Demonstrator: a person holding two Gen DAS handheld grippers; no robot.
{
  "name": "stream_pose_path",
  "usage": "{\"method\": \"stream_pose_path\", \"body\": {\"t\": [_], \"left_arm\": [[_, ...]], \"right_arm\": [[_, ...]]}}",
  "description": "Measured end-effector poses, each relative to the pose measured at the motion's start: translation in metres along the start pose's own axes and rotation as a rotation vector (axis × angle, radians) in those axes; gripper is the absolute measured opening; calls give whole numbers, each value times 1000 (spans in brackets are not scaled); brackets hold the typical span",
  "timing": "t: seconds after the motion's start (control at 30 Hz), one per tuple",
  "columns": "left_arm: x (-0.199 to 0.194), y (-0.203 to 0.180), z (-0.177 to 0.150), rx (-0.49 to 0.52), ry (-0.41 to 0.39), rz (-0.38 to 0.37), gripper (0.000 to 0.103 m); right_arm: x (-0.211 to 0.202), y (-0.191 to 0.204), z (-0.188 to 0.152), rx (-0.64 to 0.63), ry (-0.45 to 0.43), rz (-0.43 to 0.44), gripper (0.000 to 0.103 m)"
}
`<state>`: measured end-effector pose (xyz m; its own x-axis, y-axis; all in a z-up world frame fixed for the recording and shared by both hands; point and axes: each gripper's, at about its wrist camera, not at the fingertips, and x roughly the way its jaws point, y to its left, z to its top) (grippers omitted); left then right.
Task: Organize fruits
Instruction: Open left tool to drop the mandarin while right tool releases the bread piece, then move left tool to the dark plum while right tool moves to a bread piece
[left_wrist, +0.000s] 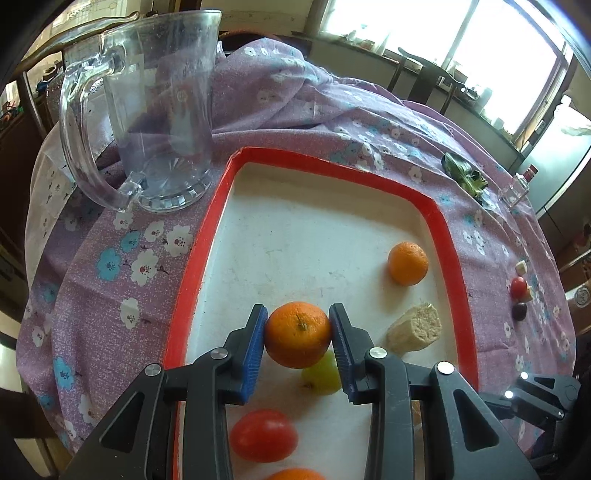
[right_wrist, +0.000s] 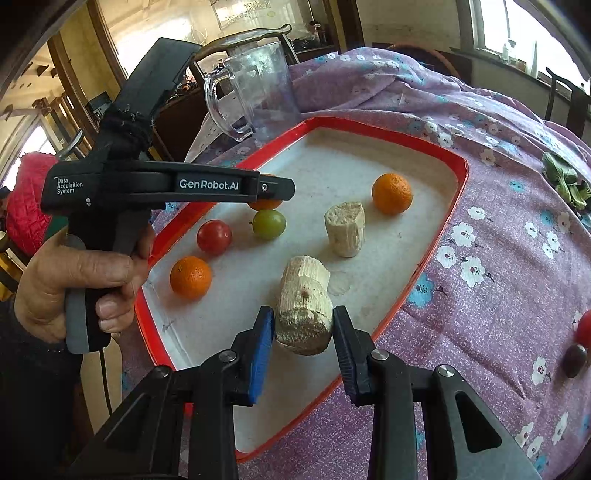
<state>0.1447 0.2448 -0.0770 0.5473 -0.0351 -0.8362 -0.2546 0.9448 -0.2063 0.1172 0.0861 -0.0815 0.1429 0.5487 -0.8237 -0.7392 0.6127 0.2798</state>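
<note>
Left gripper (left_wrist: 298, 334) pinches orange (left_wrist: 297, 334) above tray (left_wrist: 441, 229), near its 6 o'clock edge. Right gripper (right_wrist: 303, 332) clamps pale chunk (right_wrist: 303, 314) over tray's 5 o'clock side. Risk: round orange slips from pads, drops onto grape (left_wrist: 322, 376) directly below, rolls out. Crumbly chunk may break under squeeze.

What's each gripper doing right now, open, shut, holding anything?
Left gripper: shut on an orange above the tray.
Right gripper: shut on a pale peeled chunk.

Clear glossy glass jug (left_wrist: 147, 110), matt floral cloth (left_wrist: 122, 258); dimpled orange (left_wrist: 297, 334), rough pale chunk (right_wrist: 303, 317), ribbed blue pads (left_wrist: 255, 354)
</note>
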Motion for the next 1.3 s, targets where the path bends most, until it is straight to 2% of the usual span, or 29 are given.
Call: {"method": "stream_pose_path", "body": {"t": [0.17,0.23,0.63,0.87,1.03,1.3], "left_arm": [[5,-2,1,2,10,9,36],[3,-1,-1,-3,6,13,41],[-28,-11,-21,-10,-38,-8,44],[-48,-29,-32,19,-59,-33,45],[-61,-45,-41,50,-73,-53,50],[-67,-70,-51,89,-70,-87,51]], "right_arm": [[0,0,2,5,1,12,35],[-2,-1,1,13,-3,16,36],[-32,-9,-9,39,-46,5,36],[-56,-26,-23,86,-78,-15,36],[-70,-44,-37,132,-92,-29,37],[-89,-69,-65,196,-101,-64,38]]}}
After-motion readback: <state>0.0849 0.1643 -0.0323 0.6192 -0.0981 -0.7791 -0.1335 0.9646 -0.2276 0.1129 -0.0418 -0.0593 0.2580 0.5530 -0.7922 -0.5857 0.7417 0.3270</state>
